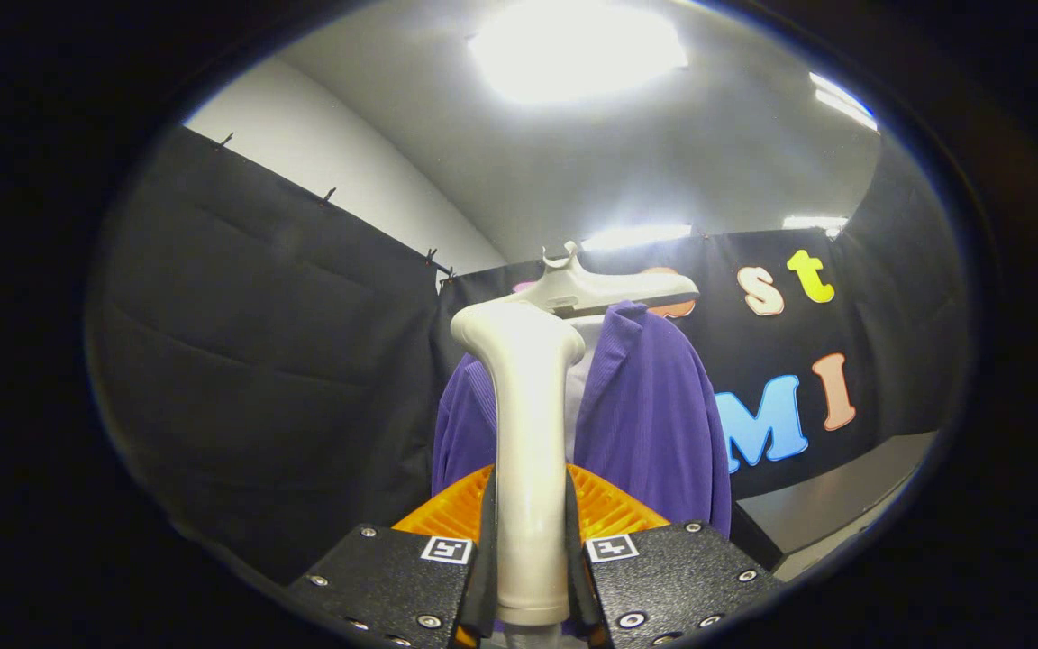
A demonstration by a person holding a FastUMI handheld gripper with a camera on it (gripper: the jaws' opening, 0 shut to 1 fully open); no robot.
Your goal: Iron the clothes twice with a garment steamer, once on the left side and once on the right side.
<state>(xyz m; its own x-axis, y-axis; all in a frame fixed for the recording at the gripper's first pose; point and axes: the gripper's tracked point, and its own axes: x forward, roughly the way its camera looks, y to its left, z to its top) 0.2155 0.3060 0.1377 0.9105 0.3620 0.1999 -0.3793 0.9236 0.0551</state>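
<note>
Steamer in my grip, purple garment just ahead

Beyond my fingers the purple garment [654,415] hangs from a pale hanger [605,288]; in front of it the garment steamer [528,433] stands upright, its handle clamped between both fingers of my gripper [530,550], head level with the collar

black cloth wall [276,361] | white ceiling [573,153] | ceiling lights [573,45]
</note>
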